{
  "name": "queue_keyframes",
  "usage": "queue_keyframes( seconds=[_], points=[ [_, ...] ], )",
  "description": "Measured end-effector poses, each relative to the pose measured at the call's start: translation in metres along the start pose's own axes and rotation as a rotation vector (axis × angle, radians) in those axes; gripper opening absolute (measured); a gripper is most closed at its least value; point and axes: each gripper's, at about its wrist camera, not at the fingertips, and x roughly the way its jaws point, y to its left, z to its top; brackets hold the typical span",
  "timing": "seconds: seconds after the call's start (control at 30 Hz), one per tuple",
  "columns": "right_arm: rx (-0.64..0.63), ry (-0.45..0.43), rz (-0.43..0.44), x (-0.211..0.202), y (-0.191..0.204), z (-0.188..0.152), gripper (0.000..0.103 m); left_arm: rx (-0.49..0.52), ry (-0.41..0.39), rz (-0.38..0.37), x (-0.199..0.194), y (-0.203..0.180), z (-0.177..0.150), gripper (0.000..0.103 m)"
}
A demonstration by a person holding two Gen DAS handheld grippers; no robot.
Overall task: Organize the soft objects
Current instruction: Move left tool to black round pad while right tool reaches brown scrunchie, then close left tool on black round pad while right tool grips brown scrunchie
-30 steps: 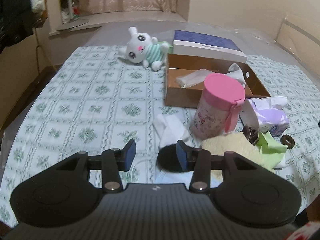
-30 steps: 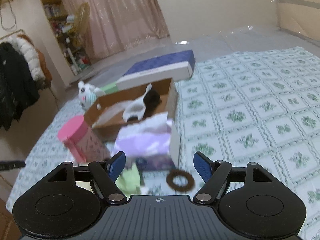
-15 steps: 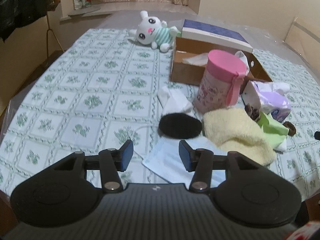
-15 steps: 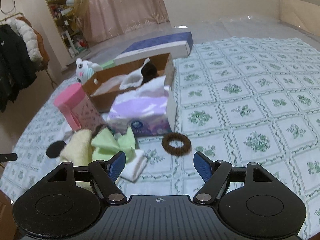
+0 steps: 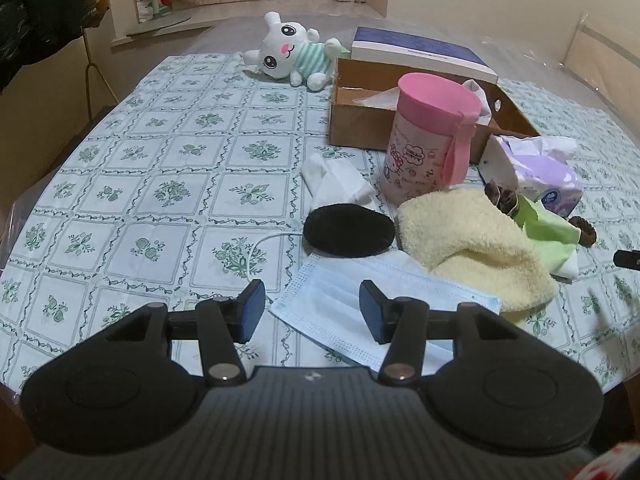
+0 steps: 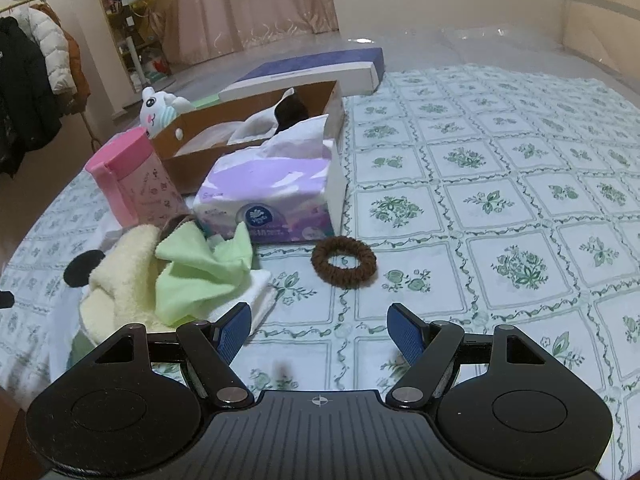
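Left gripper point(image 5: 312, 306): jaws apart and just been opening wider; nothing gripped. It hangs low over the near corner of the face mask, whose edge lies below the gap; pads not pressing on it.
Right gripper point(image 6: 320, 330): jaws wide apart, nothing between them, only bare cloth below. The hair tie lies just beyond the gap.
Face mask point(image 5: 384, 308): pale blue, flat on the tablecloth, one ear loop curling out to the left; far edge tucked under the black pad and the yellow towel.
Black pad point(image 5: 347, 231): round, flat, lying between the mask and the folded white cloth point(image 5: 340, 182).
Yellow towel point(image 5: 476, 240): fluffy, heaped, right of the black pad, touching the green cloth.
Green cloth point(image 6: 200, 268): crumpled, on top of the pile, resting against the tissue pack.
Hair tie point(image 6: 344, 257): brown, ring-shaped, alone on the cloth in front of the tissue pack.
Tissue pack point(image 6: 272, 196): purple and white, a sheet sticking up, standing against the cardboard box.
Pink canister point(image 5: 430, 140): upright, lid on, strap hanging down its side, in front of the box.
Cardboard box point(image 5: 360, 128): open, white paper and something dark inside; blue-and-white lid point(image 5: 420, 50) behind it.
Plush rabbit point(image 5: 294, 56): white with striped top, lying on its side at the far end, left of the box.
Tablecloth point(image 5: 160, 184): white with green flower squares.
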Motion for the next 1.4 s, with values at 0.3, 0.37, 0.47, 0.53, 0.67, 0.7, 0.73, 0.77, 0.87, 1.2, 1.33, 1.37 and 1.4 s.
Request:
queue_keyframes(
  seconds=[0.3, 0.37, 0.47, 0.53, 0.67, 0.7, 0.73, 0.77, 0.87, 1.2, 1.33, 1.37, 1.4],
  points=[
    [-0.013, -0.002, -0.024, 0.023, -0.011, 0.006, 0.078, 0.007, -0.004, 0.005, 0.012, -0.005, 0.003, 0.055],
    [-0.025, -0.009, -0.029, 0.029, -0.012, 0.009, 0.078, 0.013, -0.001, 0.008, 0.016, -0.006, 0.004, 0.056],
    [-0.04, -0.014, -0.035, 0.041, -0.013, 0.013, 0.078, 0.016, 0.002, 0.012, 0.021, -0.008, 0.005, 0.056],
    [-0.049, -0.022, -0.035, 0.048, -0.013, 0.015, 0.078, 0.012, 0.002, 0.015, 0.025, -0.008, 0.005, 0.056],
    [-0.072, -0.023, -0.043, 0.065, -0.013, 0.019, 0.078, 0.015, 0.003, 0.021, 0.031, -0.008, 0.007, 0.056],
    [-0.075, -0.023, -0.047, 0.069, -0.012, 0.02, 0.077, 0.017, 0.004, 0.021, 0.032, -0.008, 0.007, 0.058],
    [-0.079, -0.024, -0.047, 0.072, -0.012, 0.02, 0.077, 0.019, 0.005, 0.022, 0.033, -0.009, 0.007, 0.058],
    [-0.084, -0.027, -0.048, 0.076, -0.012, 0.021, 0.073, 0.022, 0.005, 0.022, 0.035, -0.009, 0.007, 0.06],
    [-0.1, -0.016, -0.056, 0.084, -0.01, 0.02, 0.059, 0.031, -0.003, 0.02, 0.038, -0.012, 0.008, 0.061],
    [-0.125, -0.026, -0.081, 0.087, -0.01, 0.019, 0.024, 0.048, -0.002, 0.006, 0.053, -0.017, 0.012, 0.066],
    [-0.1, -0.036, -0.088, 0.081, -0.016, 0.02, 0.024, 0.061, -0.004, -0.01, 0.063, -0.02, 0.014, 0.071],
    [-0.091, -0.037, -0.087, 0.08, -0.017, 0.021, 0.024, 0.07, -0.003, -0.014, 0.067, -0.021, 0.014, 0.071],
    [-0.084, -0.039, -0.086, 0.079, -0.019, 0.021, 0.024, 0.078, -0.005, -0.017, 0.07, -0.021, 0.015, 0.071]
  ],
)
